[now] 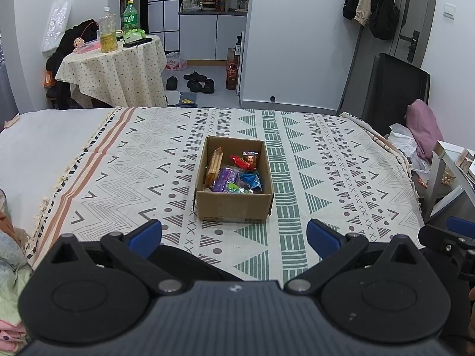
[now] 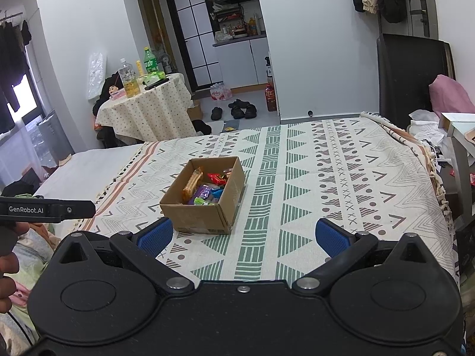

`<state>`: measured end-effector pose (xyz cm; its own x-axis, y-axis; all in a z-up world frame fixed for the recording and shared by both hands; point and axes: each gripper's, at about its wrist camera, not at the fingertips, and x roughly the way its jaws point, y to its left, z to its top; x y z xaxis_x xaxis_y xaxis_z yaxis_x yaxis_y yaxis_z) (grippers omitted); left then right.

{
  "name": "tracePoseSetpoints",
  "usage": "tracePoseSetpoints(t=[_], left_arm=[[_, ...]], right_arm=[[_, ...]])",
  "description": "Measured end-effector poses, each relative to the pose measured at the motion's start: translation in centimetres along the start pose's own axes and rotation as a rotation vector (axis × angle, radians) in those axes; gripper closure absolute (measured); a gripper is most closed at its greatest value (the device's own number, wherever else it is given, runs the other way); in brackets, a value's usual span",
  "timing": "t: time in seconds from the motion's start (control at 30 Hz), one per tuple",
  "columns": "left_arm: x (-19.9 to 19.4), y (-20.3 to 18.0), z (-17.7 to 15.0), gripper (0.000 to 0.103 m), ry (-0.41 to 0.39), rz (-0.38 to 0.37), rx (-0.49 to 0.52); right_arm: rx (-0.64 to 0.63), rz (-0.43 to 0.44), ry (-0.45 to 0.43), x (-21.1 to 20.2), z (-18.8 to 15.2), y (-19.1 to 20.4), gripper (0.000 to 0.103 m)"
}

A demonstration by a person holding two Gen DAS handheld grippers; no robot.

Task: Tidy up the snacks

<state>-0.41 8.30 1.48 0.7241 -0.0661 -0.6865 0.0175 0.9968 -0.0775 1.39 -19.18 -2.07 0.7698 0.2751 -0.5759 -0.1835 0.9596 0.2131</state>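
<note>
An open cardboard box (image 1: 233,206) sits on the patterned cloth (image 1: 326,178) in the middle of the bed. It holds several snack packets: an orange biscuit pack (image 1: 214,164), a red packet (image 1: 241,161), a purple one (image 1: 223,179) and a blue one (image 1: 251,179). My left gripper (image 1: 234,235) is open and empty, just short of the box. The box also shows in the right wrist view (image 2: 204,216), left of centre. My right gripper (image 2: 243,237) is open and empty, with the box near its left finger.
A round side table (image 1: 118,68) with bottles (image 1: 107,29) stands beyond the bed's far left. Shoes (image 1: 196,81) lie on the floor. A black headboard (image 1: 394,86) and pink pillow (image 1: 421,124) are at right. The left gripper's body (image 2: 47,209) shows at the right view's left edge.
</note>
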Motion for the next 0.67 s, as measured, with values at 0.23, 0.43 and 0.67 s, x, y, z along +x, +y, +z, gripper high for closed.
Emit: tracePoseSetpoints(t=[0.23,0.43,0.67], left_arm=[[0.01,-0.07,0.00,0.000,0.001,-0.003,0.002],[0.47,-0.23,-0.22,0.000,0.007,-0.005,0.013],[0.82,-0.36,-0.09,0.000,0.015,-0.005,0.015]], right_arm=[[0.002,-0.002,0.002,0.04,0.12,-0.24,0.000],[0.004,-0.003,0.007,0.21,-0.07,-0.24,0.000],[0.011,-0.006,0.010,0.43,-0.43,-0.12,0.000]])
